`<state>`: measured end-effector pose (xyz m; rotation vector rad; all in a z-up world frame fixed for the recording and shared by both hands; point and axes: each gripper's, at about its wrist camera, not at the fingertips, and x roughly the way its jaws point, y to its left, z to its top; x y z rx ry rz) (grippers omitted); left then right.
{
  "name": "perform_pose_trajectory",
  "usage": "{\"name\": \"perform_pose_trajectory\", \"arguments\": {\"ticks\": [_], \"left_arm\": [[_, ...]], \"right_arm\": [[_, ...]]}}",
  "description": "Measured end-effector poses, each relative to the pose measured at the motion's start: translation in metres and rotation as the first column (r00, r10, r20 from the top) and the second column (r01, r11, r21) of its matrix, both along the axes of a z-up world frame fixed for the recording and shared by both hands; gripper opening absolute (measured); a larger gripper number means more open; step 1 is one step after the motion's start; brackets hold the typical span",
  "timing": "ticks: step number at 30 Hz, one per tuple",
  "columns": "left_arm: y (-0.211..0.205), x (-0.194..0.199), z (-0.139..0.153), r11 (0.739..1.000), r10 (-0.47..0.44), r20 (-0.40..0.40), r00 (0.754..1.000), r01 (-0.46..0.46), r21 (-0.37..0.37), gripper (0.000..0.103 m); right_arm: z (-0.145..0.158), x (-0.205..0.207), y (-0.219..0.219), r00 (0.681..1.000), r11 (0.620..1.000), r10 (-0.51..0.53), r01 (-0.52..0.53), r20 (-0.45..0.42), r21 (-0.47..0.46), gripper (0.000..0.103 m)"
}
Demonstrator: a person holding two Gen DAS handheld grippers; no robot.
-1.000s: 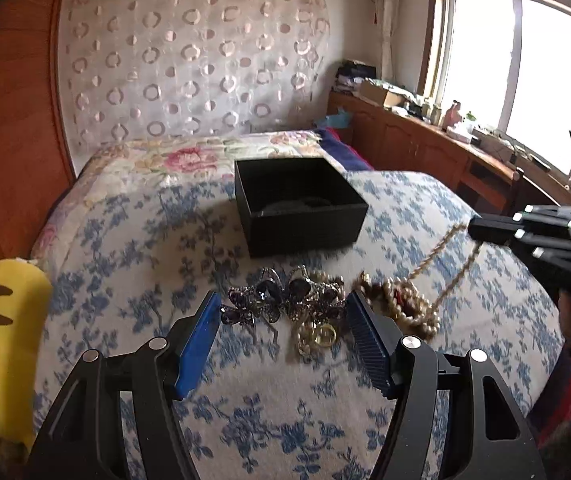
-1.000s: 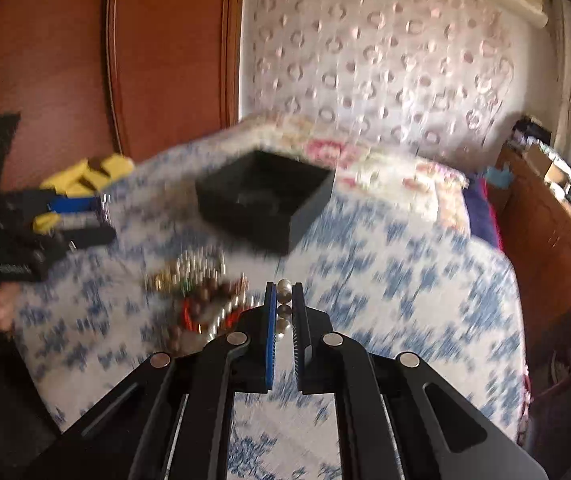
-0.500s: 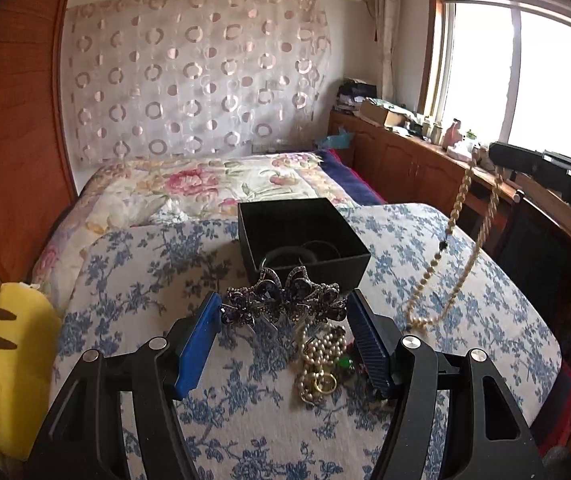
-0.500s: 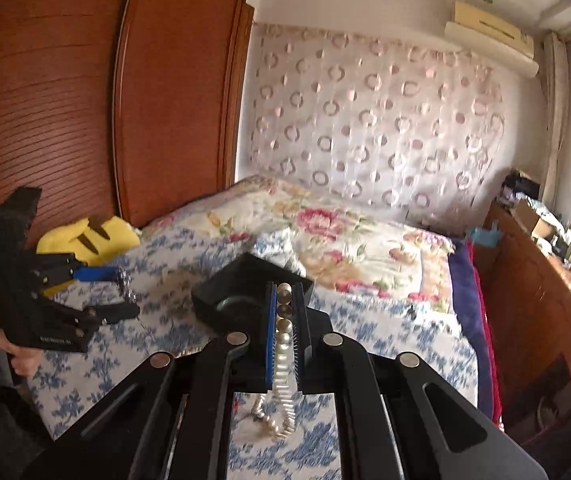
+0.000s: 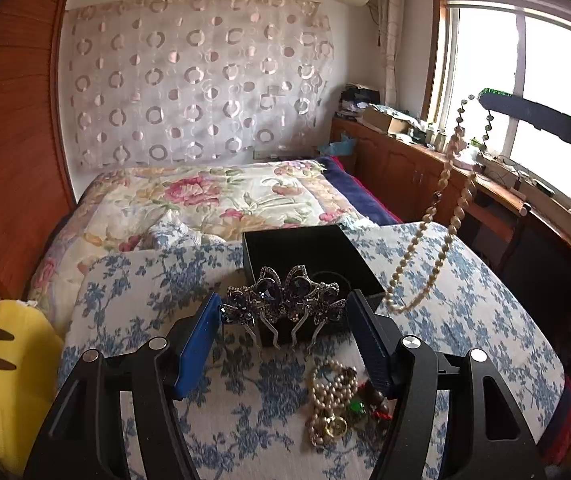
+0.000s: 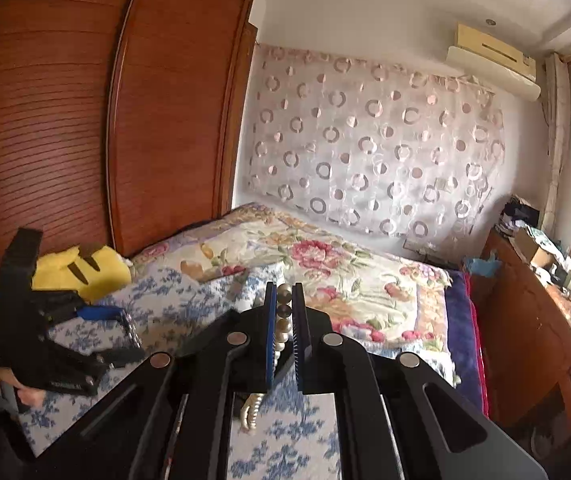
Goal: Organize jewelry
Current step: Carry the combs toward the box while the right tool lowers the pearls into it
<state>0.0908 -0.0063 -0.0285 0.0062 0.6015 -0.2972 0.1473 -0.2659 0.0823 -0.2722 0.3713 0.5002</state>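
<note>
Your jewelled hair comb [image 5: 283,300], dark blue stones set in a butterfly shape, sits clamped end to end between the pads of your left gripper [image 5: 285,320], its metal teeth hanging downward, held clear of the cloth in front of the black box [image 5: 349,248]. The box stands open on the blue-flowered cloth [image 5: 145,280]; something dark and round lies inside, too dim to name. Your right gripper [image 6: 284,312] has its jaws nearly together, pinching the pearl necklace [image 5: 425,248] near the top of its loop; the strand hangs free in the air to the right of the box, its lowest beads just above the cloth. In the right wrist view a few beads [image 6: 283,308] show between the pads, with the rest trailing below. Near your left gripper's right finger, a heap of remaining jewellery [image 5: 337,404] rests on the cloth: pearl strands, a gold ring, a green bead, red cord. A yellow plush toy [image 5: 1,380] lies at the left edge of the bed
</note>
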Motion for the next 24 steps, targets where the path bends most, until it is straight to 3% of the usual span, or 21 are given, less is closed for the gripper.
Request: {"name": "perform_pose_trajectory", "arguments": {"ticks": [13, 18, 24], "left_arm": [[0.002, 0.048, 0.006, 1.000, 0.016, -0.018, 1.000, -0.016, -0.001, 0.062], [0.002, 0.064, 0.001, 1.000, 0.020, -0.035, 0.999, -0.020, 0.004, 0.062], [-0.002, 0.082, -0.004, 1.000, 0.015, -0.054, 0.998, -0.015, 0.013, 0.062]], "right_arm": [[0.024, 0.058, 0.025, 0.998, 0.998, 0.054, -0.055, 0.030, 0.014, 0.008], [-0.004, 0.083, 0.033, 0.998, 0.998, 0.061, -0.061, -0.028, -0.003, 0.008], [-0.056, 0.109, 0.036, 0.984, 0.997, 0.074, -0.073, -0.160, 0.012, 0.009]]}}
